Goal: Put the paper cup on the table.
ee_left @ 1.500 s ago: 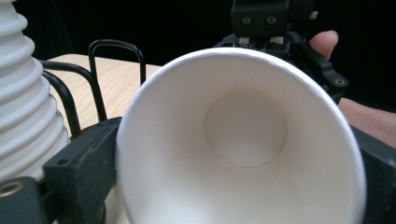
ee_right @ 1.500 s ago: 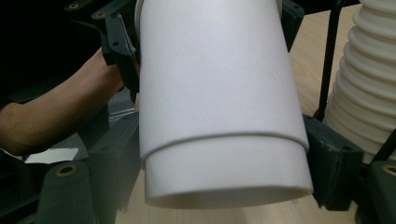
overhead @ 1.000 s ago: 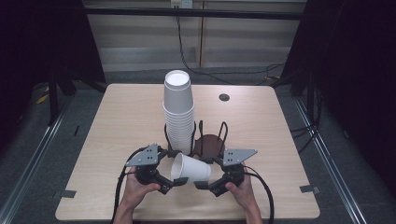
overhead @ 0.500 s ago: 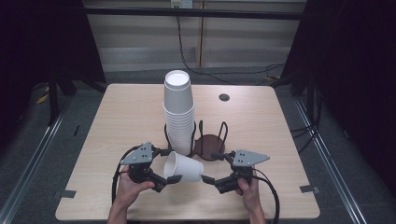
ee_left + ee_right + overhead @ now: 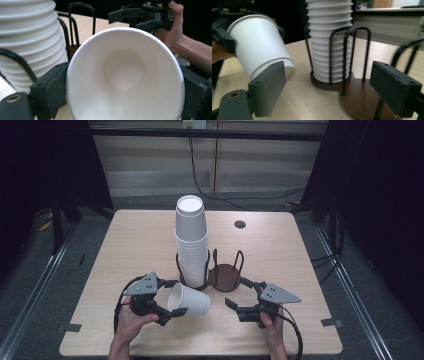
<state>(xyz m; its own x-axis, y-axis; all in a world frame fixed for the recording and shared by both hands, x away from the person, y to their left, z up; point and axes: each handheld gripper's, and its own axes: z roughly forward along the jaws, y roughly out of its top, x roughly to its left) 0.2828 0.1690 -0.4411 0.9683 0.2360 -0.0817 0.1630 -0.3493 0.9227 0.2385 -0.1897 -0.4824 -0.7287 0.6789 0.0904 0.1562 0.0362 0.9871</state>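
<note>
A single white paper cup [image 5: 190,301] lies on its side above the table, and my left gripper [image 5: 173,298] is shut on it near the rim. In the left gripper view the cup's [image 5: 124,75] open mouth faces the camera between the two black jaws. My right gripper [image 5: 237,293] stands open to the cup's right, a short gap away, with nothing between its fingers. In the right gripper view the cup [image 5: 259,47] hangs at the left beyond the left jaw. A tall stack of white cups [image 5: 191,240] stands in one bay of a brown wire holder [image 5: 224,275].
The holder's second bay, to the right of the stack, has nothing in it, and its wire loops [image 5: 352,45] rise close ahead of my right gripper. A small dark disc [image 5: 240,224] lies far back on the wooden table [image 5: 300,270]. Cables trail from both grippers.
My right gripper has drawn away to the right from the cup's bottom end. The cup has shifted slightly left, held by the left gripper alone.
</note>
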